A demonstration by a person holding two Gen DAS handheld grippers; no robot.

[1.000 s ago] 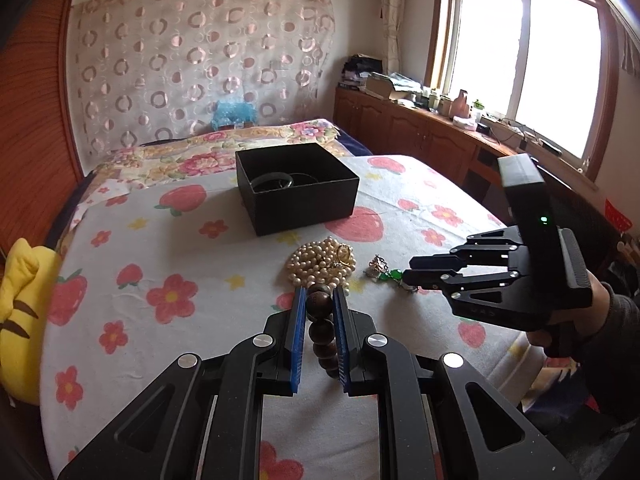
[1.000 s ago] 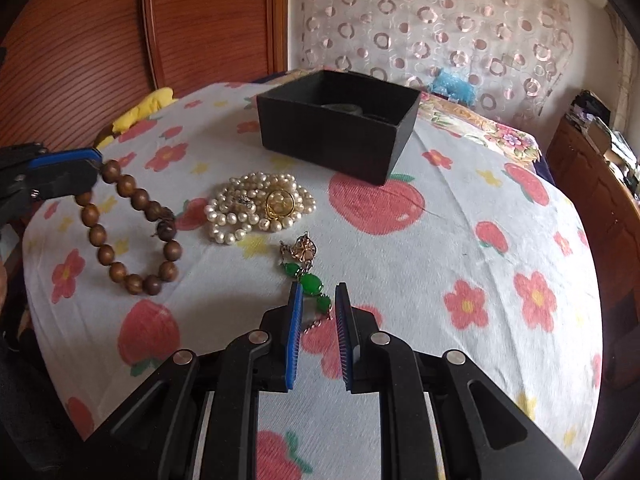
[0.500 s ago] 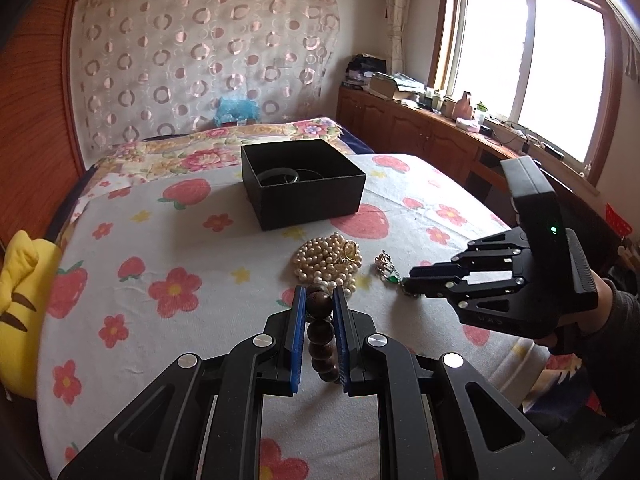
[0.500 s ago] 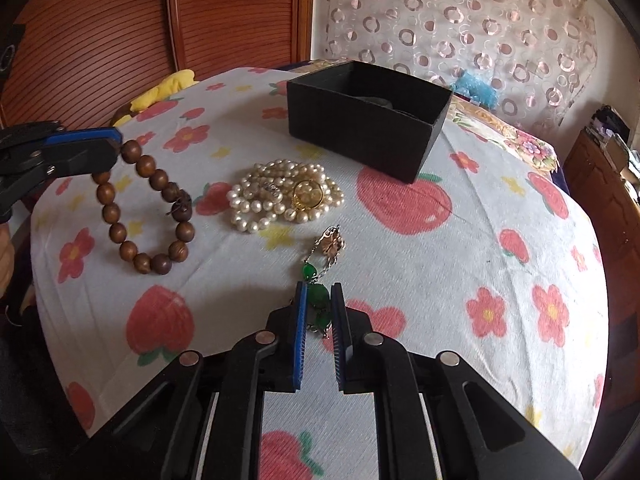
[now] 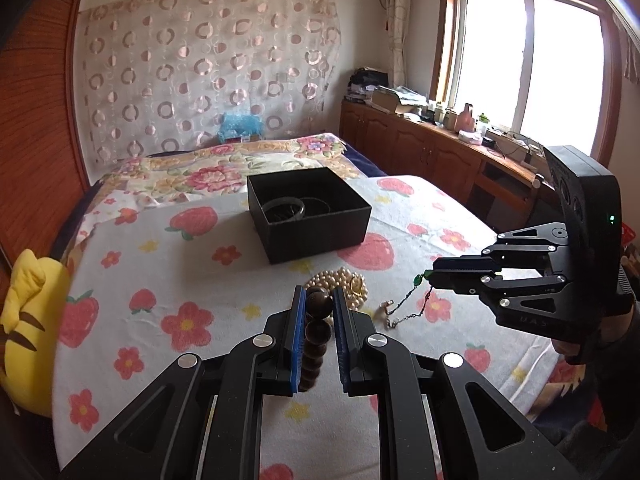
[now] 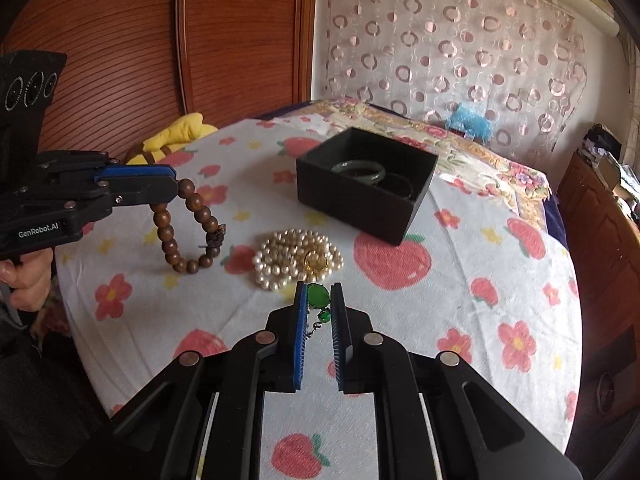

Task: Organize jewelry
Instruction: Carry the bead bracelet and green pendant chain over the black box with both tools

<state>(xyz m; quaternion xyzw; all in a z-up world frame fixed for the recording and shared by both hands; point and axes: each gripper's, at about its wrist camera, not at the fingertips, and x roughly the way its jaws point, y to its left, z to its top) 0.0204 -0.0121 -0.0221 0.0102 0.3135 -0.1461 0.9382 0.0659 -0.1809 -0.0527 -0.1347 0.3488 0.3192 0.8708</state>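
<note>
The right claw [image 6: 319, 312], clamped on the green-stone chain pendant [image 6: 318, 296], has lifted it, chain apparently trailing. The left claw [image 5: 319, 312] grips the brown wooden bead bracelet [image 6: 188, 232]. Black square box [image 6: 360, 196] next.

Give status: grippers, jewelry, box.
Left gripper shut on bead bracelet. Right gripper shut on green pendant, chain trailing. Pearls on bed, between grippers and box. Box open, bangles inside.

Box wall [image 5: 316, 236] is hiding part of the bangles [image 5: 285, 209]; pearl pile [image 6: 296, 258] is burying a blurry gold piece.
</note>
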